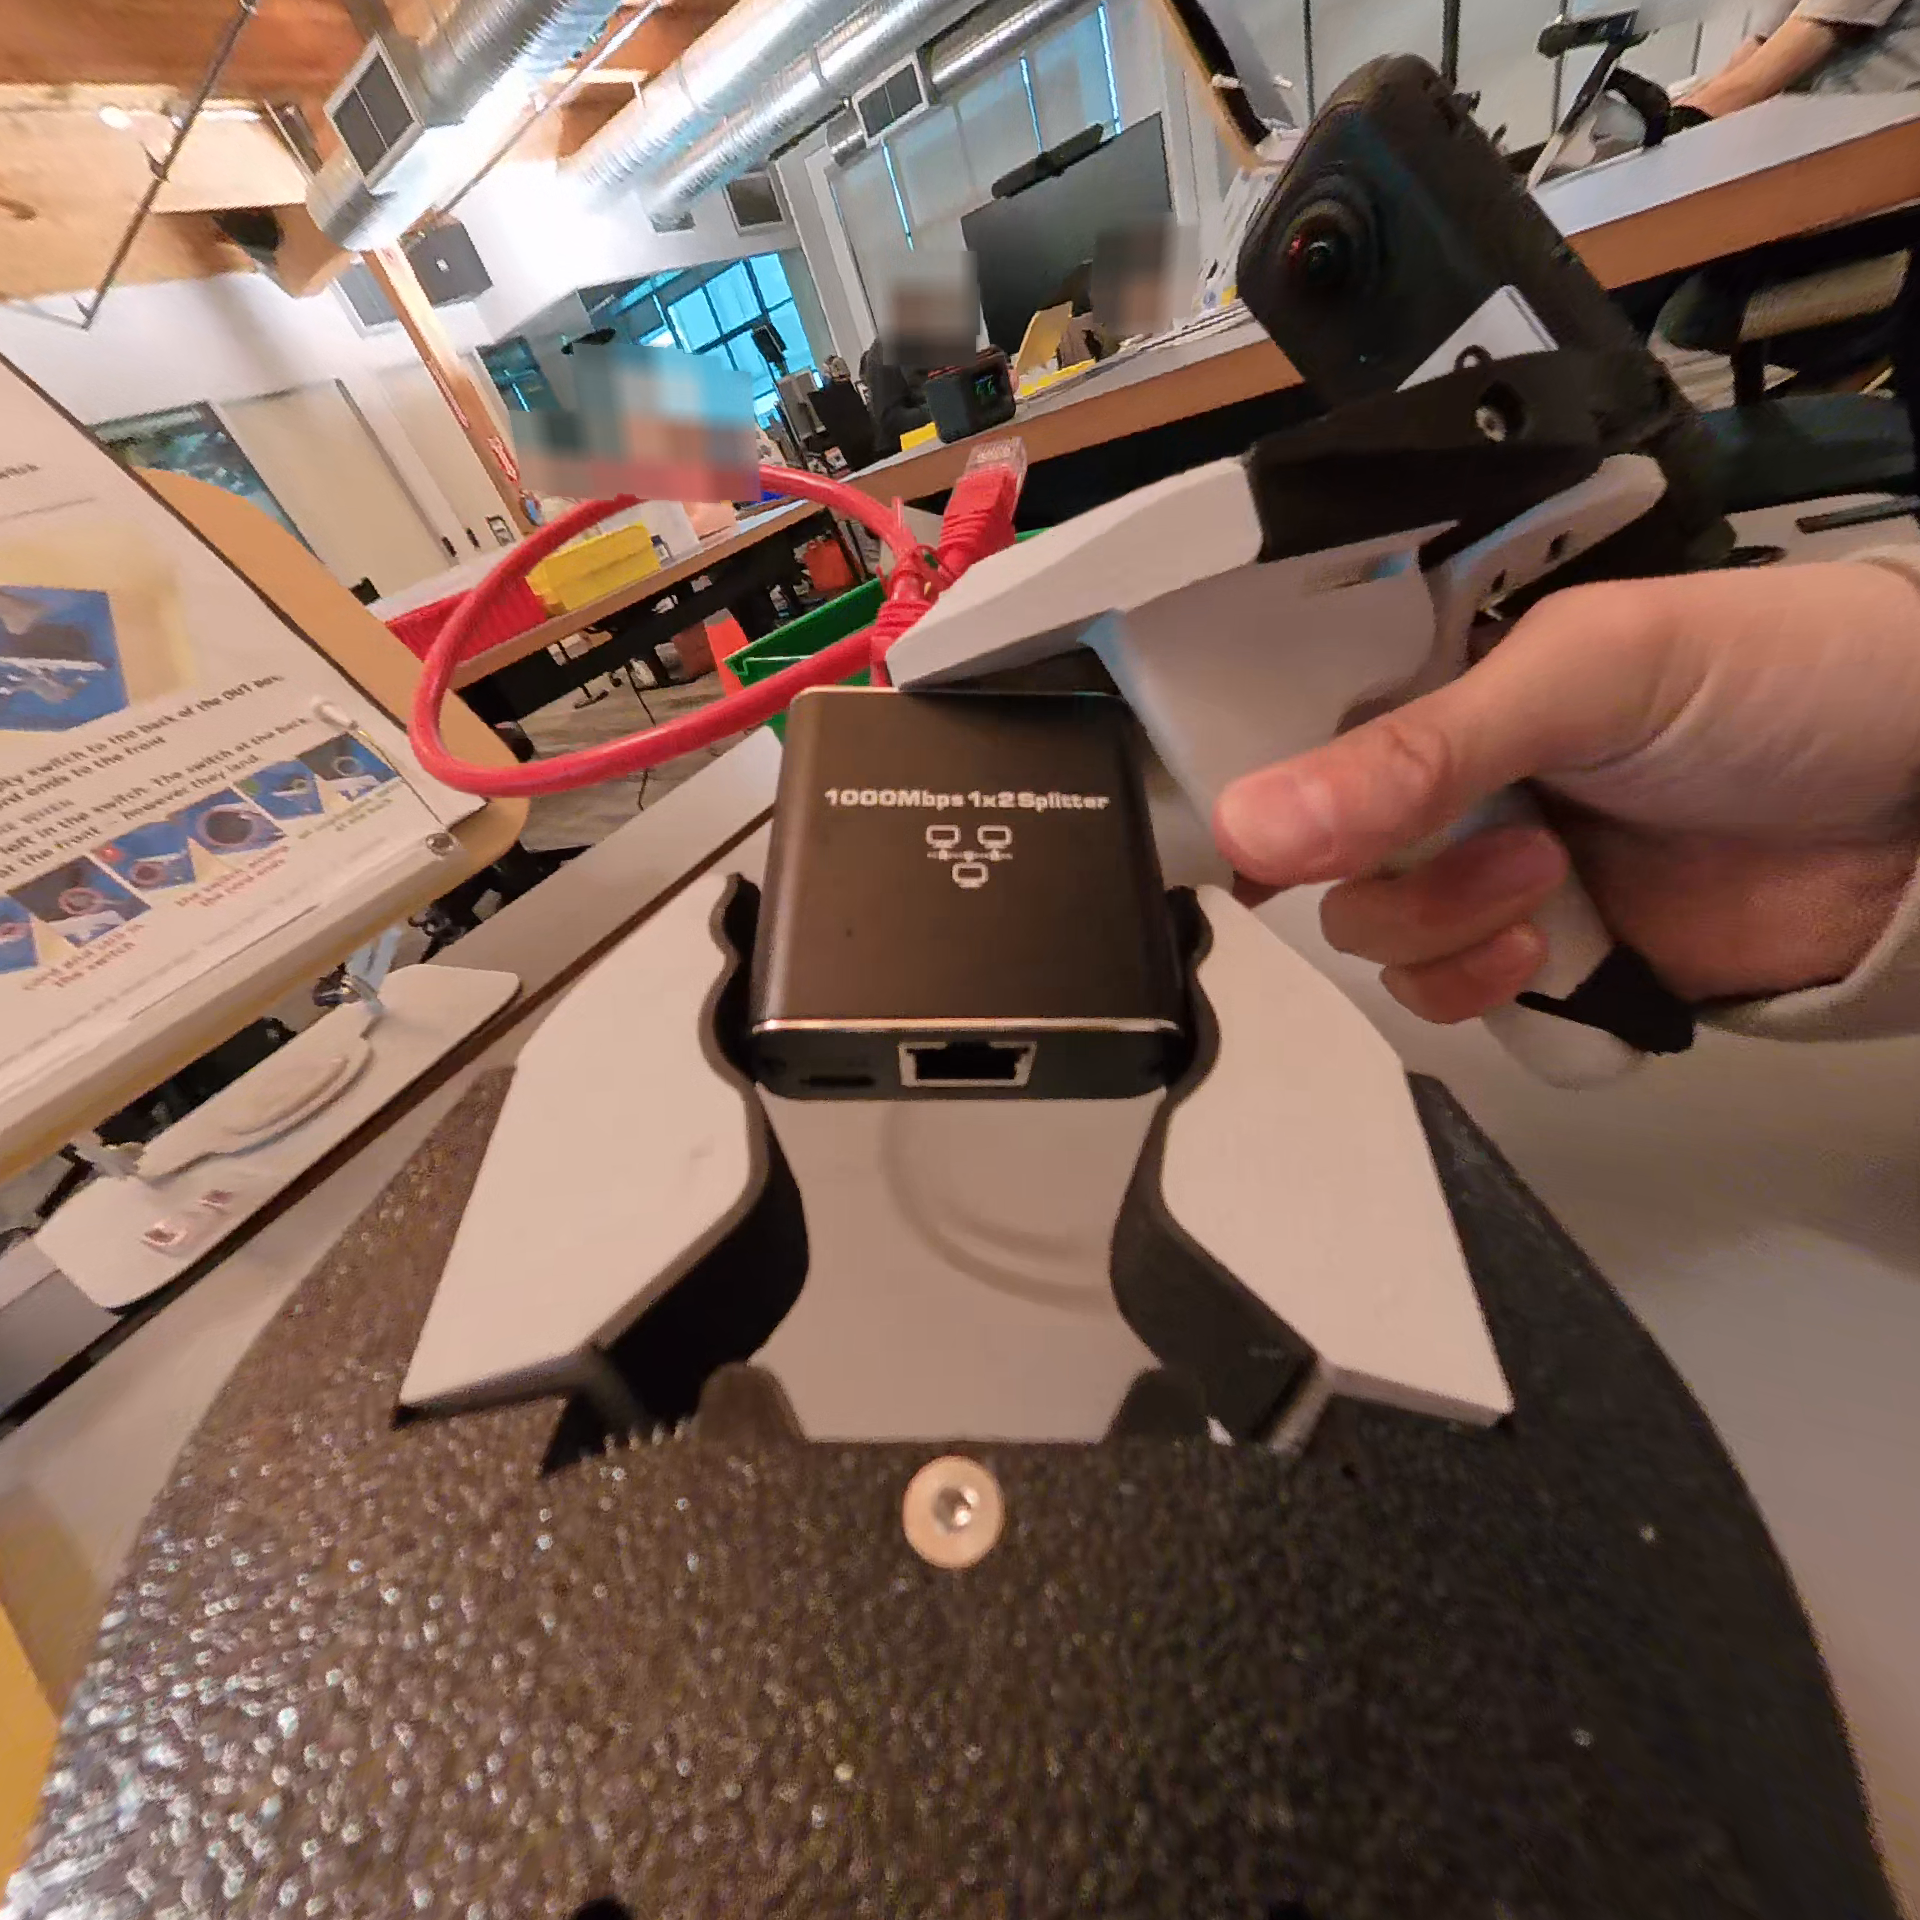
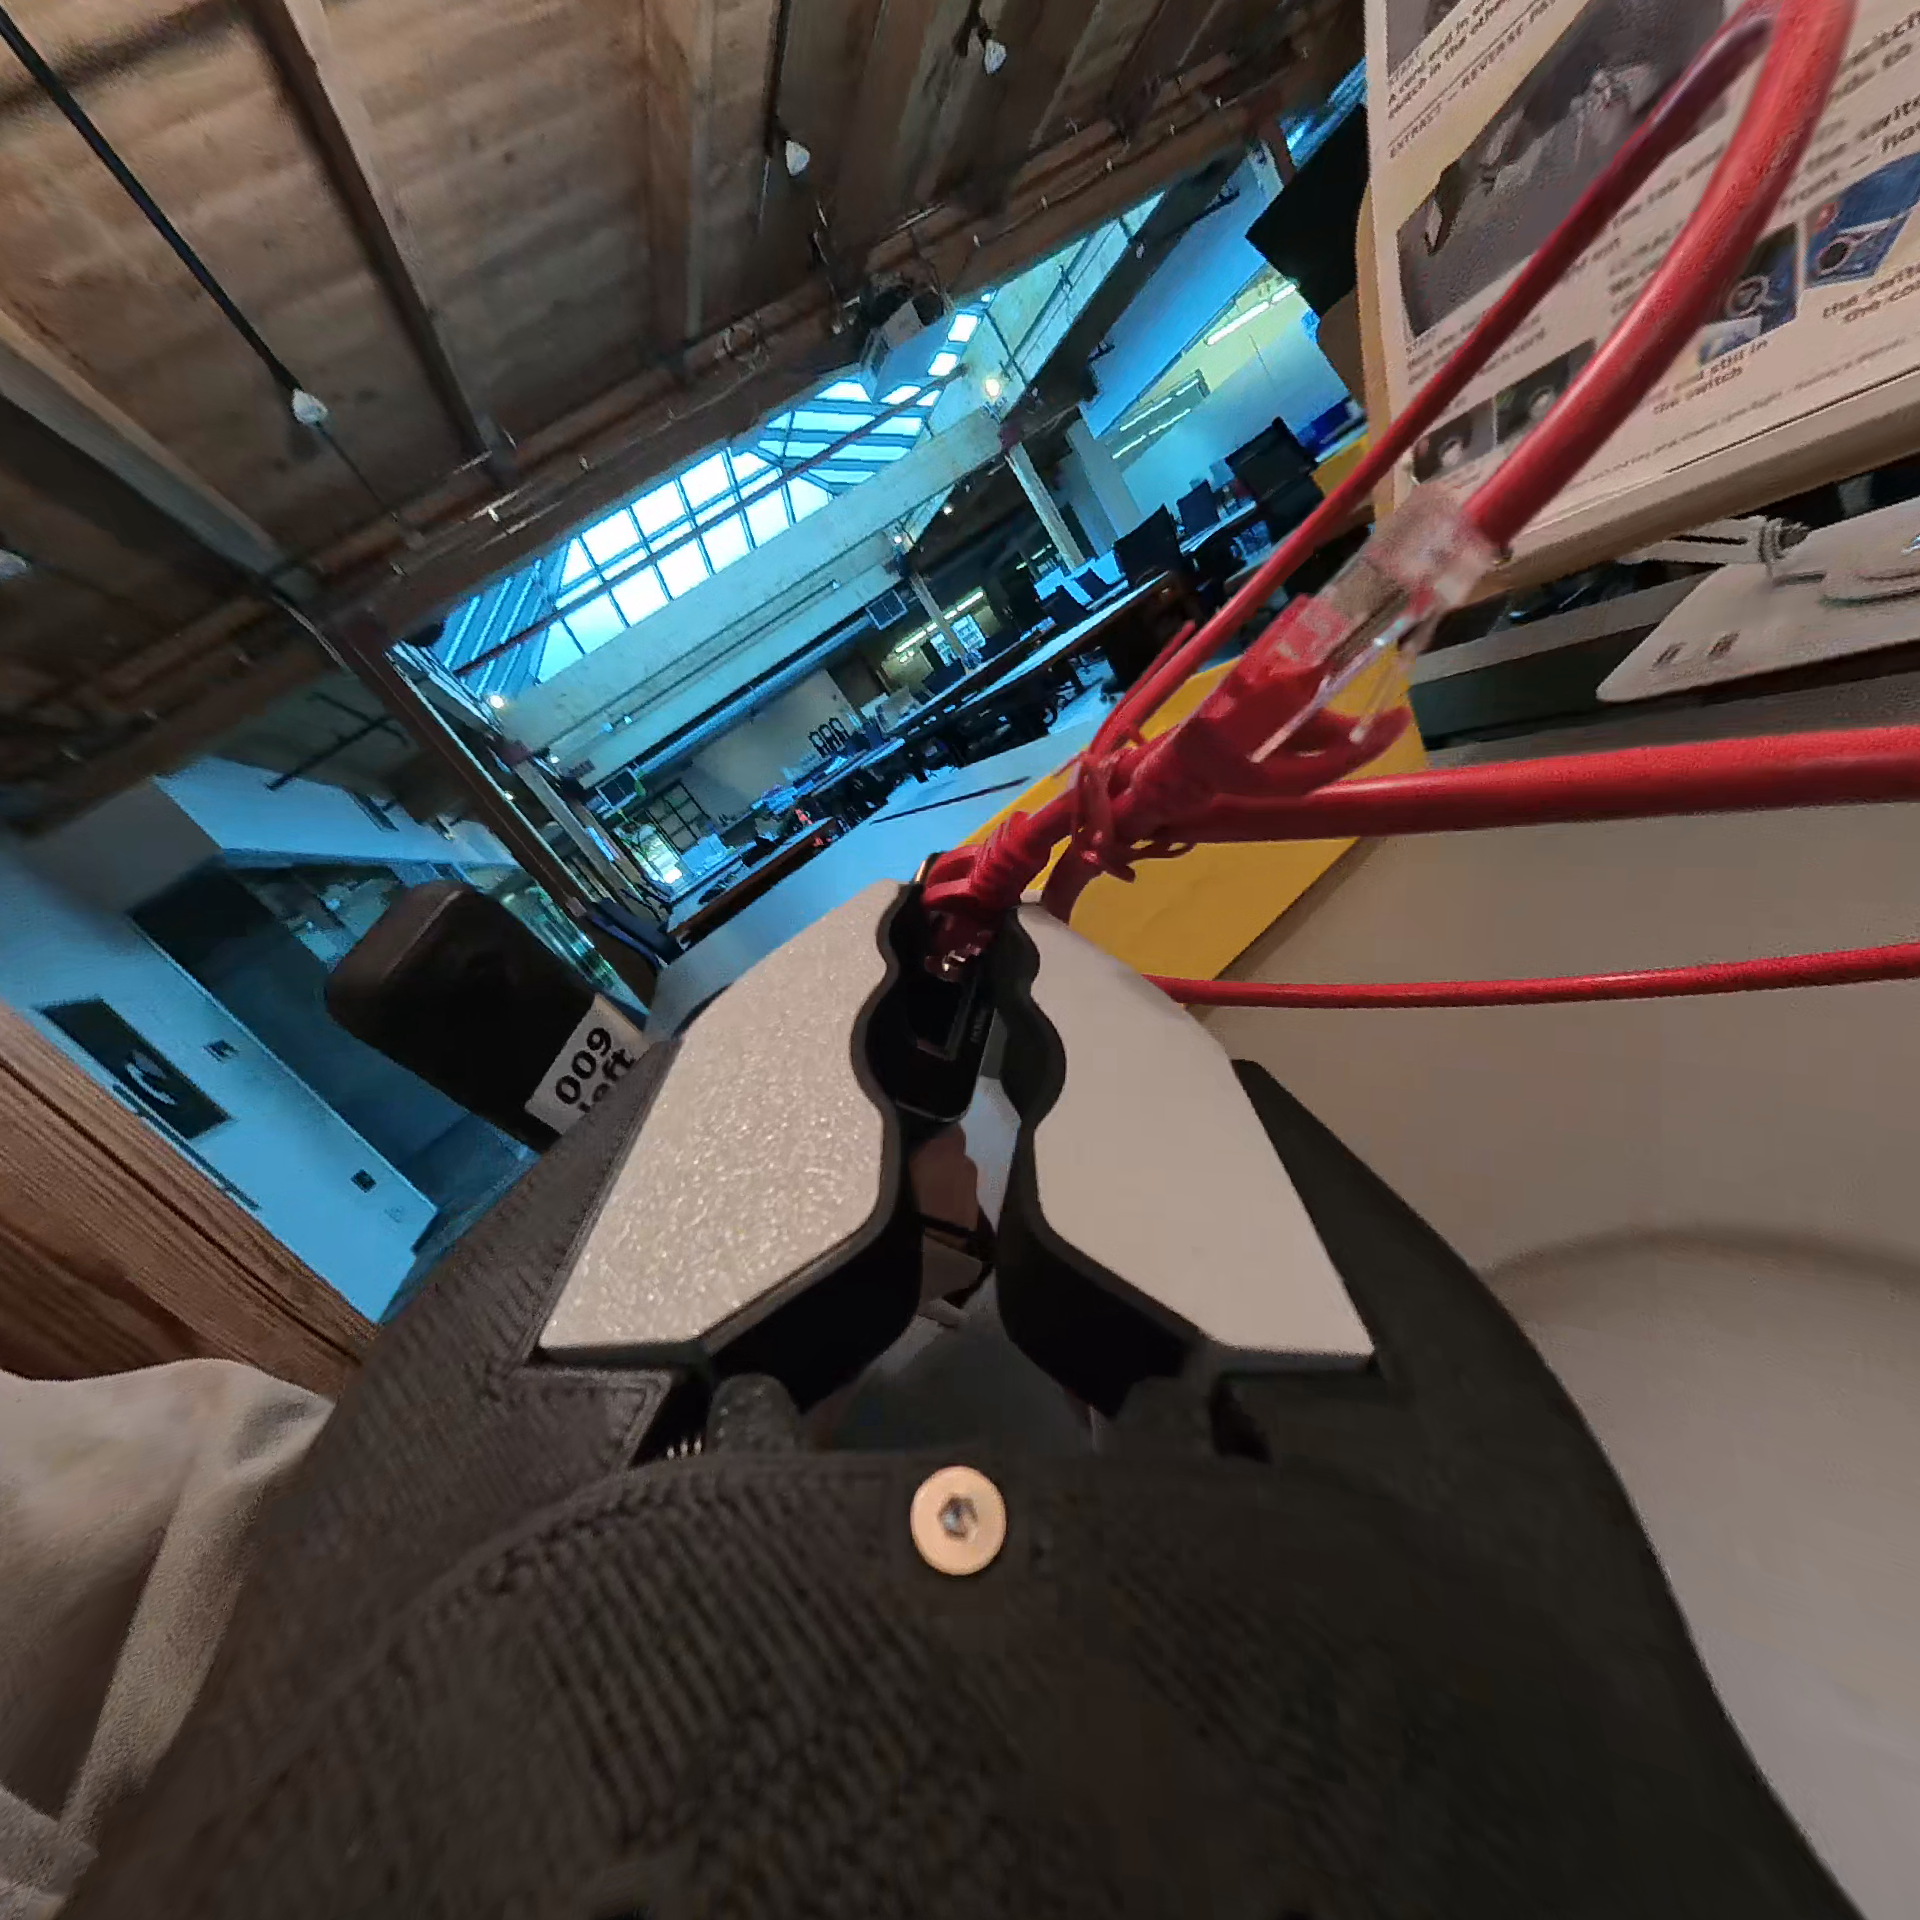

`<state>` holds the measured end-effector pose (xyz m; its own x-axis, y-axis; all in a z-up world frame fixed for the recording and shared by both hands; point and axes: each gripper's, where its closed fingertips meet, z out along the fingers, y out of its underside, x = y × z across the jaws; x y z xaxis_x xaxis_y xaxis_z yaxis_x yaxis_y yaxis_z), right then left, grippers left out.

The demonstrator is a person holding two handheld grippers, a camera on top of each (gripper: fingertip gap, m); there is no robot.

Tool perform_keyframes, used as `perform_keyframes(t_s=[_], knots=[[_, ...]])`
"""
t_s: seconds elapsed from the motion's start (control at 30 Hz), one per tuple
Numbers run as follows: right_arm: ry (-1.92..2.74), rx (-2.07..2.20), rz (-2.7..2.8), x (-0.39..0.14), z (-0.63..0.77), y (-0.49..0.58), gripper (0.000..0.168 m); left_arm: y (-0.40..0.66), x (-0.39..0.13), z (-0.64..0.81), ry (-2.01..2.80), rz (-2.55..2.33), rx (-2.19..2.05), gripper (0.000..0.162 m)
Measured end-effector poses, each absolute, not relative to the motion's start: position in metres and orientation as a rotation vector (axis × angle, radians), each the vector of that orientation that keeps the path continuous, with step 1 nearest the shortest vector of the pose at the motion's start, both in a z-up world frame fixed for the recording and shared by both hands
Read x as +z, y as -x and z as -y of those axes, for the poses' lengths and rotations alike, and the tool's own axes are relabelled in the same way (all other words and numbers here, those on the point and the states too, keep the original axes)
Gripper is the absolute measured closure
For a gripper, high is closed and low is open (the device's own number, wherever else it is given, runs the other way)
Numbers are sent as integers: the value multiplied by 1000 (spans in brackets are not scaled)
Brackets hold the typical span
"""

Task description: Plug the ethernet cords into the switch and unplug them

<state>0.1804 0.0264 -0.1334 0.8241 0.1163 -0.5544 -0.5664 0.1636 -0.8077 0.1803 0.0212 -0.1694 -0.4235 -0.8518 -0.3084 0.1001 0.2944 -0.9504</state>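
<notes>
The left gripper [image 1: 966,997] has its pale, flat-faced fingers part-way apart, pressed against both sides of the switch [image 1: 961,883] — a small black box with rounded edges and a glossy metal trim, held above the table with an empty port facing the camera at 6 o'clock. At 2 o'clock a hand [image 1: 1621,810] holds the right gripper [image 2: 951,997], whose fingers stand nearly together, clamped on the switch's far end edge-on, where a red plug [image 2: 971,868] sits. The ethernet cords [image 2: 1558,790] — smooth, red, looped — run off toward 1 o'clock. A second clear-tipped connector [image 2: 1392,592] hangs free in the air.
</notes>
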Motion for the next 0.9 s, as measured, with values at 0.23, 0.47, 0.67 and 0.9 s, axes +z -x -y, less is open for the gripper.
perform_keyframes(t_s=[0.23,0.47,0.67,0.9], knots=[[1417,394,-336,-137,-24,-183,154,-181,-173,-17,757,-1660,-1374,88],[1450,385,-295,-136,-25,-178,154,-182,-178,-23,686,-1691,-1244,88],[1499,324,-264,-140,-26,-180,154,-179,-178,-20,734,-1709,-1402,88],[1565,235,-228,-144,-25,-181,156,-178,-182,-16,784,-1734,-1505,88]])
